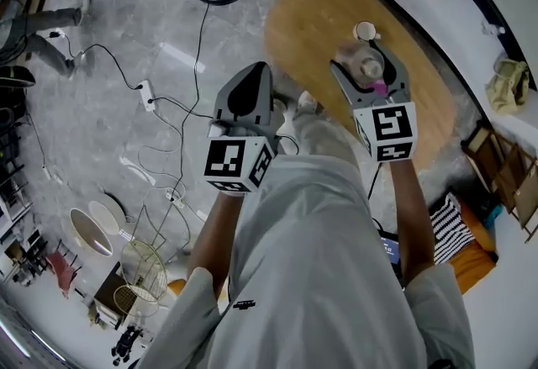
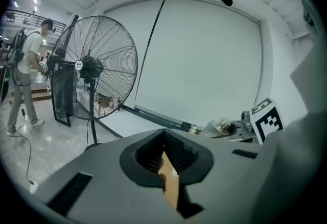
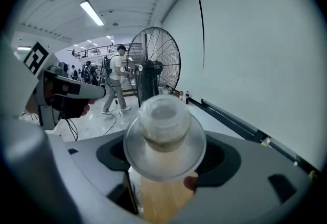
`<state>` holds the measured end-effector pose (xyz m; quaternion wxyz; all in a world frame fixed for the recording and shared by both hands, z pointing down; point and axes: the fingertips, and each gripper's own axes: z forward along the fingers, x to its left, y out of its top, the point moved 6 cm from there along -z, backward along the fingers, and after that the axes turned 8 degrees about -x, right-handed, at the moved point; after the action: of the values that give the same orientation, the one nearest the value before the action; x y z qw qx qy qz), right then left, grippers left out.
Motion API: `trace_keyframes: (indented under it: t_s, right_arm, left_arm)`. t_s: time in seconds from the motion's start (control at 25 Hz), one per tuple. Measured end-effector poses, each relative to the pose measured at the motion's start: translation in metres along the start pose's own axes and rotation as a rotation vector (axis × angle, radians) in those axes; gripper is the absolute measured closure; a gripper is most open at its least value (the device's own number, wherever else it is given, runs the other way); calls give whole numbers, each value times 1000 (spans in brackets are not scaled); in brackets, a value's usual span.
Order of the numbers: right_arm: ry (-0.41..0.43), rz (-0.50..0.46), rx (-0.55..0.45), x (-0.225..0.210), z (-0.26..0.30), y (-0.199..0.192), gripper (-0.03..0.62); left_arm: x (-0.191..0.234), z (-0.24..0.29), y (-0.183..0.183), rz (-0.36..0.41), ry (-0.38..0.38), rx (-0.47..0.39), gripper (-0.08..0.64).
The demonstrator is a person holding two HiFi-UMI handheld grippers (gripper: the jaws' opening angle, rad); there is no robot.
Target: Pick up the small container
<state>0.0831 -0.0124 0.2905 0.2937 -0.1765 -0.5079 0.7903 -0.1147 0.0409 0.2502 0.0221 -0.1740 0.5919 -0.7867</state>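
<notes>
While the small container (image 1: 368,65) sits clamped in the right tongs (image 1: 367,75), lift it level.
Head view: it hangs over the wooden desk (image 1: 307,23) toward 1 o'clock, with a white cup (image 1: 366,29) just beyond at 12 o'clock, so steer clear of that. Left gripper view: the left tongs (image 2: 164,151) are pinched together, empty. Right gripper view: both pads press its clear sides; a steady squeeze and no tilt should do.

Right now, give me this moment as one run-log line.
right gripper: shut on small container | container: held above wooden table | left gripper: shut, empty | white cup: on table
</notes>
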Motion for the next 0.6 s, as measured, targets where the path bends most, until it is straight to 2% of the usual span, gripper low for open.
trace_keyframes:
  t_s: [0.48,0.6]
  right_arm:
    - [-42,72,-76,0,-54,23,255]
    - [-38,63,-81,6,-65,29,255]
  left_arm:
    - [-25,-14,24,18,-35,-44,543]
    - [-28,-18,32,30,-48,-58,543]
